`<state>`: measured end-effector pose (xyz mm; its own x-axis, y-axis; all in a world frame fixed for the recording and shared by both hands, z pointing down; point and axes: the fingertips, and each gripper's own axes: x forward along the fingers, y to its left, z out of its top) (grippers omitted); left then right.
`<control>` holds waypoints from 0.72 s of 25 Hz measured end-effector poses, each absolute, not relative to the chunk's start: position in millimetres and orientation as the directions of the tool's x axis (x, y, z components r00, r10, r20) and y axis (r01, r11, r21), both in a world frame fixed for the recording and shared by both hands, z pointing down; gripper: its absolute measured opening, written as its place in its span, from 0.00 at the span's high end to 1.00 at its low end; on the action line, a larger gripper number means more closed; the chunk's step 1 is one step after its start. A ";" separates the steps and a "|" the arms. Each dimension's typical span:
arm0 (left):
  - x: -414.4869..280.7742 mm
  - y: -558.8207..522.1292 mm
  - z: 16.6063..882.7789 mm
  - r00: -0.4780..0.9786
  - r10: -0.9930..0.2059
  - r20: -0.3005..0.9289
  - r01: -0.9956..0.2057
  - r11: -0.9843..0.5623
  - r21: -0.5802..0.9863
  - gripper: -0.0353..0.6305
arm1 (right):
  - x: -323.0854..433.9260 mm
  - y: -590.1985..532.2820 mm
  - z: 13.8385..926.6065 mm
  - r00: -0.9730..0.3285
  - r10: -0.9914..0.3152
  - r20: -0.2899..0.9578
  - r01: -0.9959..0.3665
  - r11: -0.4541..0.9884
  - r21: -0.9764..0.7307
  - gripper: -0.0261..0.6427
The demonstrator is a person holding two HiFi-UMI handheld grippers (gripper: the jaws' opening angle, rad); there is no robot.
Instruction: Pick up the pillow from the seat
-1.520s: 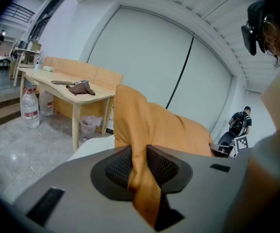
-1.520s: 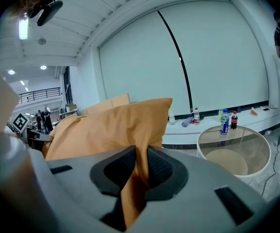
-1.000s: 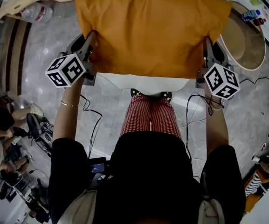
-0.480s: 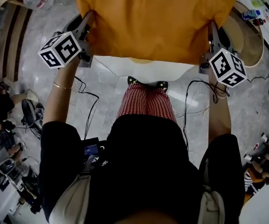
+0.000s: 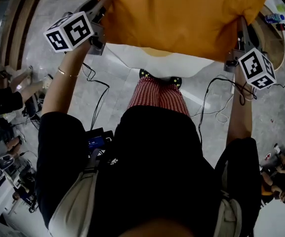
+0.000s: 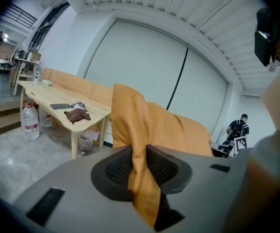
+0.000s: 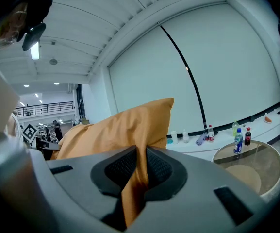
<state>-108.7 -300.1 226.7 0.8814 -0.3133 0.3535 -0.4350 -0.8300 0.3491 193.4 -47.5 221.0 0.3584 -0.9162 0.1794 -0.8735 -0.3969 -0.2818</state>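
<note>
Grey floor (image 5: 43,43) lies open round the seat (image 5: 147,62). Left gripper (image 5: 101,6) and right gripper (image 5: 241,31) each pinch a pillow (image 5: 182,14) corner. Only the left gripper view shows a table (image 6: 42,93).

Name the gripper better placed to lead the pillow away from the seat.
Left, narrowly. Both grippers are shut on corners of the pillow, but the right gripper hangs close to the round table with bottles, while the left gripper has bare floor beside it.

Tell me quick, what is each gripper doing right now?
Left gripper: jaws shut on a corner of the orange pillow.
Right gripper: jaws shut on the pillow's other corner.
</note>
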 end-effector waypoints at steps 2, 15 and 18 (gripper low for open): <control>-108.8 -302.0 222.7 0.882 -0.314 0.351 -0.434 -0.831 0.347 0.81 | 193.4 -49.4 217.4 0.361 -0.916 0.174 -0.871 -0.398 -0.287 0.86; -115.0 -296.8 202.5 0.881 -0.330 0.339 -0.440 -0.833 0.335 0.81 | 194.3 -56.4 193.7 0.348 -0.925 0.151 -0.886 -0.378 -0.268 0.86; -115.2 -293.9 194.8 0.884 -0.334 0.327 -0.437 -0.839 0.324 0.81 | 194.7 -54.4 186.7 0.349 -0.927 0.137 -0.889 -0.374 -0.264 0.86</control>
<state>-115.2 -293.9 194.8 0.8842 -0.3338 0.3268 -0.4366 -0.8394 0.3238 194.7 -54.4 186.7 0.3491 -0.9269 0.1375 -0.8889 -0.3740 -0.2644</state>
